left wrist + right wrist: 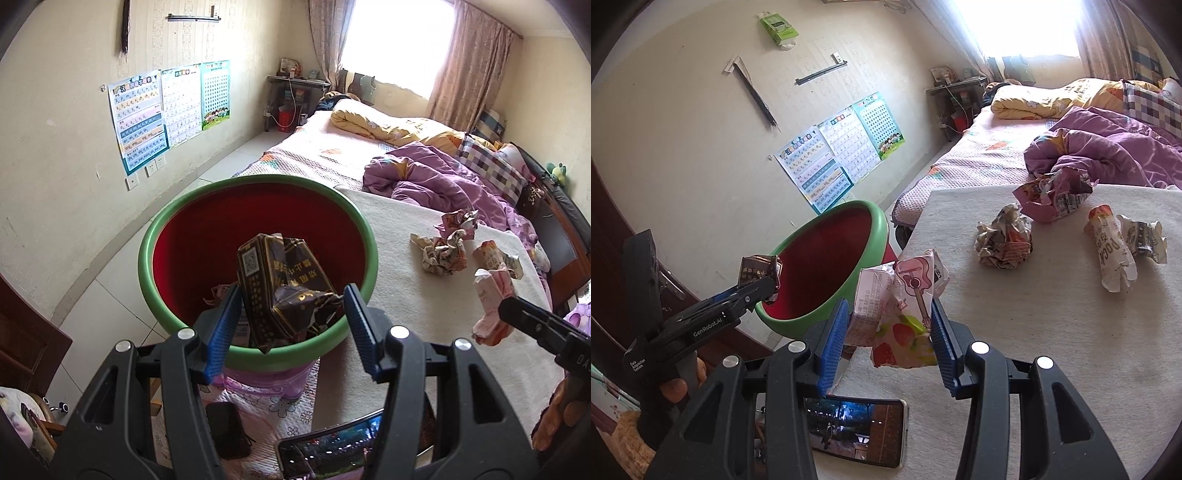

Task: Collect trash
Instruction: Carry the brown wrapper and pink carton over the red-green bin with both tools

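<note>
Below the left tongs, clenched on a dark box, gapes the bin; right tongs grasp a pink carton beside it.

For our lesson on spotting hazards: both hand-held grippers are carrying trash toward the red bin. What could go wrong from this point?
1. The left hand-held gripper holds the dark crumpled carton near the red bin's close rim; released early, it might catch on the rim.
2. The right hand-held gripper holds the pink carton over the table edge, not the bin; a slip drops it outside.
3. A phone lies below the carton and might be hit.
</note>
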`<state>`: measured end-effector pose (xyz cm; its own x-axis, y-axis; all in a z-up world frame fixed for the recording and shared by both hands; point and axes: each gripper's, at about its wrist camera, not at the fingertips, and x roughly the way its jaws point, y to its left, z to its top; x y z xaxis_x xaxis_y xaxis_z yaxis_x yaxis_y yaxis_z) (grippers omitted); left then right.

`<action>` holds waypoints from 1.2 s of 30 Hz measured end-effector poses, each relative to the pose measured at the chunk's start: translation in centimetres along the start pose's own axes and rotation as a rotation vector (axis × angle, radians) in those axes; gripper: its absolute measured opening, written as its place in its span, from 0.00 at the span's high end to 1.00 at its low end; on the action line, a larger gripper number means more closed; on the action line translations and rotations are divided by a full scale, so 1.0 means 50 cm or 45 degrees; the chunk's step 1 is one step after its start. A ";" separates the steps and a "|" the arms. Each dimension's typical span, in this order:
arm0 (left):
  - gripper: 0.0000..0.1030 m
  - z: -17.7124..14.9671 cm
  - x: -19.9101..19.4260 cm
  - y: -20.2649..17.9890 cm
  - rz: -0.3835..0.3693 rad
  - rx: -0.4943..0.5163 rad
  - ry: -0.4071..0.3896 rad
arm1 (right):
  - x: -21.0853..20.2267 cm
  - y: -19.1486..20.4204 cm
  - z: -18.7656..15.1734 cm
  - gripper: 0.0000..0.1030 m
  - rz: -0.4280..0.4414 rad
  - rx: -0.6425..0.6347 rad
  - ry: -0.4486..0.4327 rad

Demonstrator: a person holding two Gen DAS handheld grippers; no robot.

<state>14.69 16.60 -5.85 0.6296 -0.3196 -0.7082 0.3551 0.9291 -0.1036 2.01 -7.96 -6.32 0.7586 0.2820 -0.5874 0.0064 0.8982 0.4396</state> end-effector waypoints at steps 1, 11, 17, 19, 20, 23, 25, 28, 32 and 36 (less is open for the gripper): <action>0.47 0.001 0.002 0.001 -0.004 0.004 0.001 | 0.003 0.002 0.000 0.58 -0.002 0.003 0.000; 0.47 0.013 0.022 0.012 -0.034 0.031 0.009 | 0.035 0.029 0.003 0.58 0.001 0.002 0.005; 0.47 0.023 0.026 0.025 -0.038 0.032 -0.006 | 0.059 0.043 0.011 0.58 0.010 -0.011 0.013; 0.47 0.022 0.025 0.023 -0.038 0.030 -0.006 | 0.065 0.049 0.013 0.58 0.012 -0.017 0.015; 0.47 0.024 0.026 0.026 -0.039 0.029 -0.006 | 0.068 0.051 0.012 0.58 0.014 -0.020 0.016; 0.47 0.031 0.029 0.034 -0.039 0.025 -0.009 | 0.079 0.061 0.018 0.58 0.016 -0.033 0.021; 0.47 0.037 0.033 0.041 -0.040 0.021 -0.010 | 0.085 0.067 0.022 0.58 0.018 -0.044 0.023; 0.47 0.041 0.040 0.049 -0.040 0.014 -0.009 | 0.092 0.073 0.027 0.58 0.020 -0.058 0.030; 0.47 0.046 0.048 0.059 -0.039 0.005 -0.005 | 0.105 0.086 0.028 0.58 0.022 -0.095 0.042; 0.47 0.047 0.052 0.061 -0.038 0.005 -0.007 | 0.114 0.100 0.029 0.58 0.027 -0.116 0.047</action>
<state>19.05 18.17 -6.35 0.6223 -0.3479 -0.7012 0.3762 0.9185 -0.1218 7.31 -2.34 -6.46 0.7334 0.3118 -0.6041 -0.0700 0.9185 0.3891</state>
